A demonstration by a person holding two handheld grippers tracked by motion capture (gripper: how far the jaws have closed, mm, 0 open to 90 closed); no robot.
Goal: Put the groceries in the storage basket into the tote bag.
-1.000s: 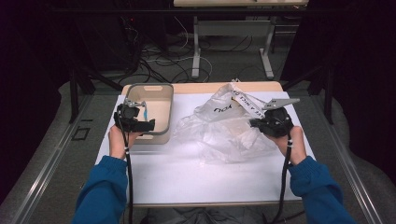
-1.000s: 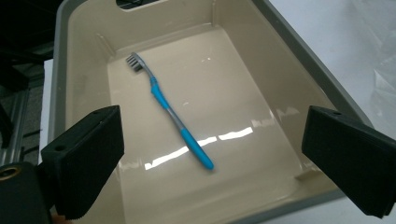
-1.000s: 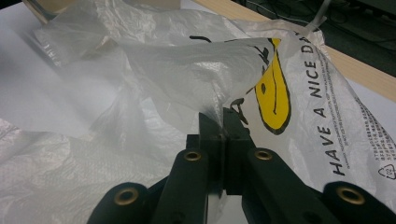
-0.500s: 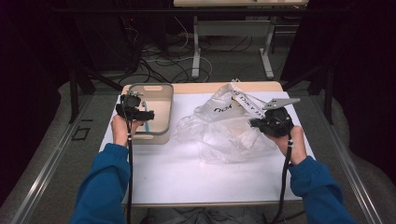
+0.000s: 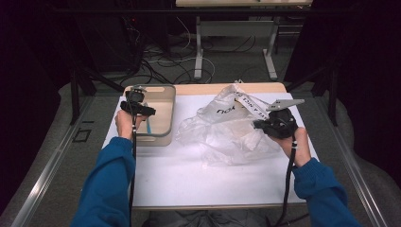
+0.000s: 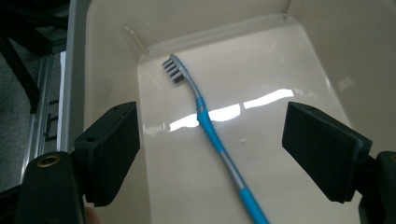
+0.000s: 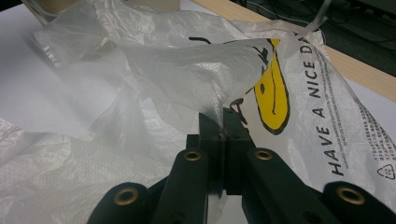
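Here my right gripper (image 7: 223, 122) pinches the plastic bag (image 5: 227, 130), holding its mouth up for loading, while my left gripper (image 6: 210, 149), jaws apart and just closing, straddles the toothbrush (image 6: 212, 135) lying in the beige bin (image 5: 163, 94); the handle's end is cut off

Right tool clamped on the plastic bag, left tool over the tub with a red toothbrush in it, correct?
Not quite: the toothbrush is blue, as the left gripper view shows. The rest holds: the right tool is shut on the plastic bag, and the left tool hangs open over the tub with the toothbrush lying in it.
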